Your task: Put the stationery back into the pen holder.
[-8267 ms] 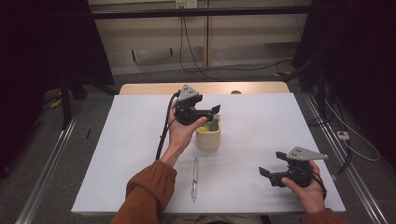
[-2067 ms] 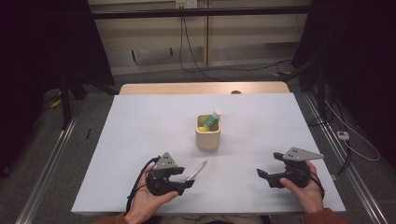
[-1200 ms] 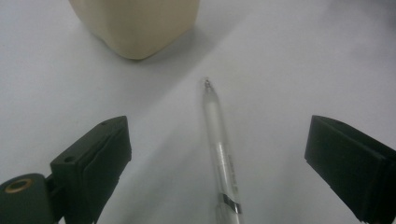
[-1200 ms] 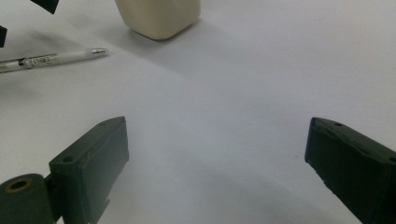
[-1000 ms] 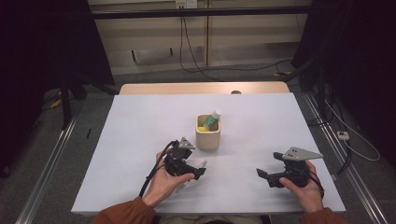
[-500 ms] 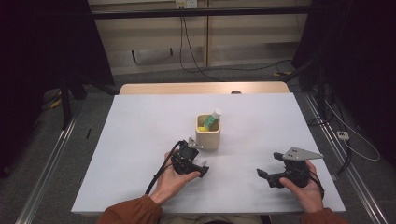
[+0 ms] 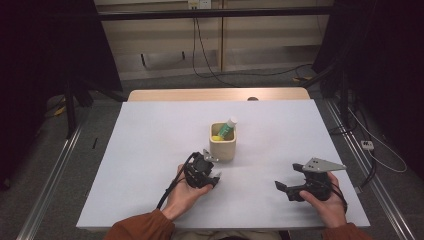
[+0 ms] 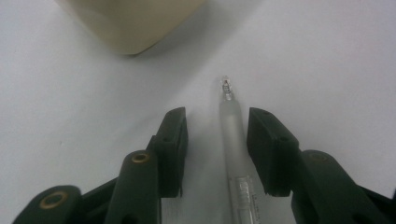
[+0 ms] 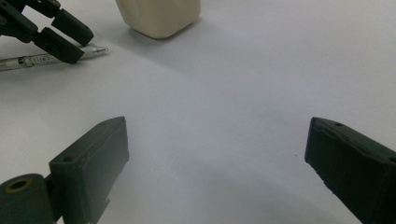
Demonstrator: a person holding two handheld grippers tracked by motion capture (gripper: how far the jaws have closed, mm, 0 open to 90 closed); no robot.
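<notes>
a clear pen (image 8: 232,140) is seen lying flat on the white table (image 7: 150,145), just in front of the cream pen holder (image 7: 223,146). it is straddled by the left gripper (image 8: 217,140), whose jaws have just been closing, gaps remaining on both sides. the right gripper (image 9: 215,172) is held wide apart and empty, well away.

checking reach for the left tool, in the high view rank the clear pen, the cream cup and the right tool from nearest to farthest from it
1. Clear plastic pen: between the jaws of the left tool, on the white table.
2. Cream square cup: just beyond, up and to the right.
3. Right tool: far off at the table's right, near its front edge.
</notes>
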